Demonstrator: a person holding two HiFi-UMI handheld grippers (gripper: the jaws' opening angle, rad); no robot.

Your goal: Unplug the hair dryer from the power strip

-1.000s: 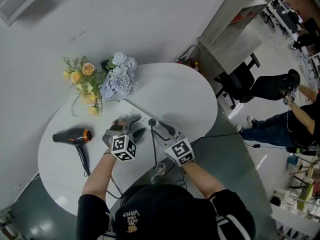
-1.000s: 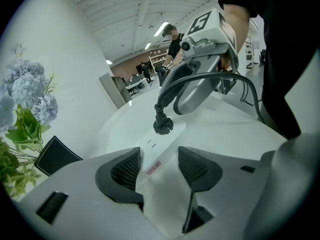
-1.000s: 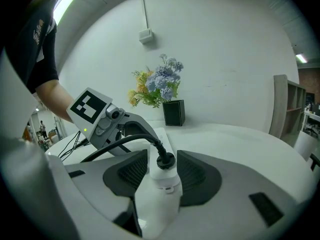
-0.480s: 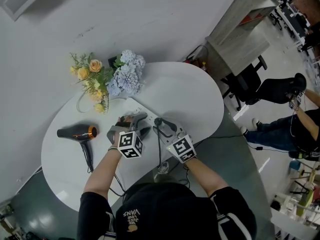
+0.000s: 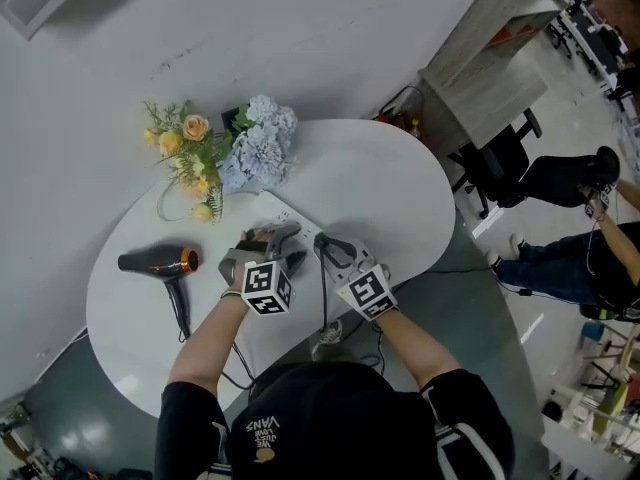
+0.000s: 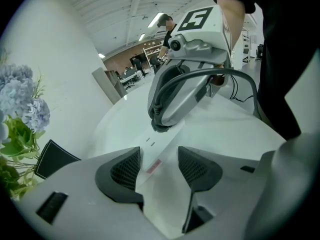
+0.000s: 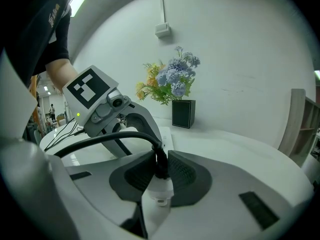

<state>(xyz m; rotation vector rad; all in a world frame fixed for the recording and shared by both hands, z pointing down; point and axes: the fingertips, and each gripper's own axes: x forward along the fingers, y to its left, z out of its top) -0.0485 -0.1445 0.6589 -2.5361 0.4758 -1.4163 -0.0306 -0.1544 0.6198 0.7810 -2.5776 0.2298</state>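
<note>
A white power strip (image 6: 157, 145) lies on the round white table (image 5: 370, 183). My left gripper (image 6: 159, 169) straddles its near end, a pad against each side. The black plug (image 7: 161, 165) stands in the strip's socket. My right gripper (image 7: 161, 171) is closing on it, and both pads touch the plug. The plug's black cable (image 7: 100, 140) arcs back over that gripper. In the head view the two grippers, left (image 5: 265, 243) and right (image 5: 327, 250), meet over the strip. The black and orange hair dryer (image 5: 160, 264) lies at the table's left, apart from both.
A bunch of blue and yellow flowers (image 5: 235, 153) in a black square vase (image 7: 183, 114) stands behind the strip by the wall. Beyond the table's right edge are a wooden desk (image 5: 480, 63), a black office chair (image 5: 490, 163) and a seated person (image 5: 585, 258).
The head view has shifted slightly. Both grippers stay at the power strip, and the right gripper's jaws look narrower around the plug.
</note>
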